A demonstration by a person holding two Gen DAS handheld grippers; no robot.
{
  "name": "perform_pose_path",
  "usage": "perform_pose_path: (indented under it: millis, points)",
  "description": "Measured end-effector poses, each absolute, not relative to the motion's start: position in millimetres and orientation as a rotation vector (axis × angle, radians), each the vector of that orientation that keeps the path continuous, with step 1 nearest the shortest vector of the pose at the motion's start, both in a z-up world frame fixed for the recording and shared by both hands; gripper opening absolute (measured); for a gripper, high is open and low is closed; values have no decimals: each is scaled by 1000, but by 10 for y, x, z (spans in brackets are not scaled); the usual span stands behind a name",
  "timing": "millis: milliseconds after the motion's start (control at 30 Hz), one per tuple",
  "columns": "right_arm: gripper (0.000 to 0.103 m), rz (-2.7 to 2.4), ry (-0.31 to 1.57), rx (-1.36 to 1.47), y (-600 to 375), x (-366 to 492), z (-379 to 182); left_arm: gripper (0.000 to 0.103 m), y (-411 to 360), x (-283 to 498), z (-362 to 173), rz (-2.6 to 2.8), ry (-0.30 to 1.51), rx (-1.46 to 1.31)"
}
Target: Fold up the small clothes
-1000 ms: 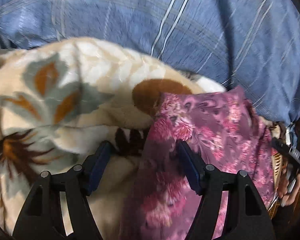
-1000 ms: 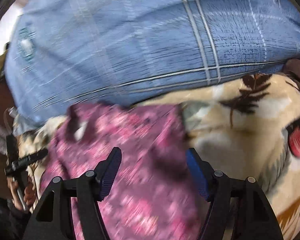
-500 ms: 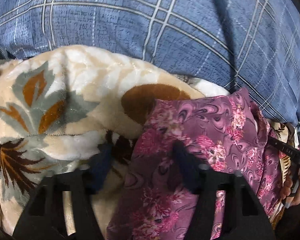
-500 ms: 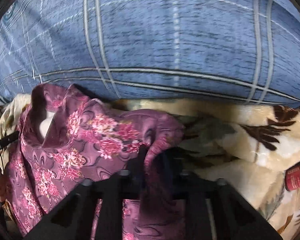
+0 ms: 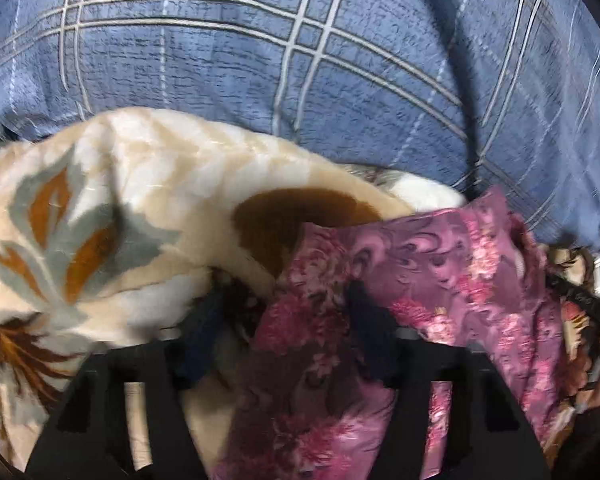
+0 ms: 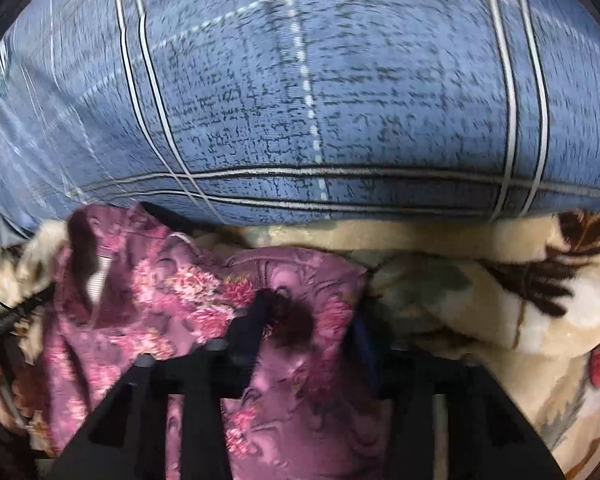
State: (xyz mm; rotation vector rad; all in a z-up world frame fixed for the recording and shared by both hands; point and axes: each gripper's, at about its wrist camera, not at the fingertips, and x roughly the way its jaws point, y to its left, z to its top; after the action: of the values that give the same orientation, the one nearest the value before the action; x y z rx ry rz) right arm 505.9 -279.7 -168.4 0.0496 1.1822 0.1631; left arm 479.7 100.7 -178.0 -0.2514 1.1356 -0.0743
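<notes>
Two tools work one purple floral garment [image 5: 440, 280], which lies crumpled on a cream leaf-patterned blanket [image 5: 120, 200] just in front of a blue plaid pillow [image 5: 300, 60]. In the left wrist view the garment fills the 3 to 6 o'clock part of the picture; in the right wrist view it sits from 6 to 9 o'clock. The left tool [image 5: 284, 316] straddles the garment's near edge, its jaws closing with cloth between them but with a gap on the blanket side, so it is not yet clenched. The right tool [image 6: 312, 324] has a fold of the garment bunched between its jaws, which are easing apart at this moment while the pads seem to press on the cloth still. My judgement is that the step is taking hold of two corners before spreading the piece flat. To do it well, each tool should pinch only the purple cloth and leave the plush blanket beneath alone, since that pile could snag and lift with it. Both grips should sit near the hem, so the cloth hangs square when raised.
</notes>
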Motion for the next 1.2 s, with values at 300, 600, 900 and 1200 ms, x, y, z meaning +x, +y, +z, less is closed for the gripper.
perform_pose_path:
  millis: [300, 600, 900, 1200]
  points:
    - [9, 189, 1045, 61, -2900, 4648, -1318, 7, 1301, 4772, -1539, -104, 1119, -328]
    - [52, 316, 1068, 99, -2865, 4902, -1366, 52, 1198, 4980, -1534, -184, 1107, -385]
    - [0, 209, 1073, 48, -2752, 5084, -1506, 8, 951, 5128, -1642, -166, 1105, -263]
    - [0, 252, 945, 220, -3301, 4357, -891, 5, 1018, 4671, -1148, -212, 1010, -312]
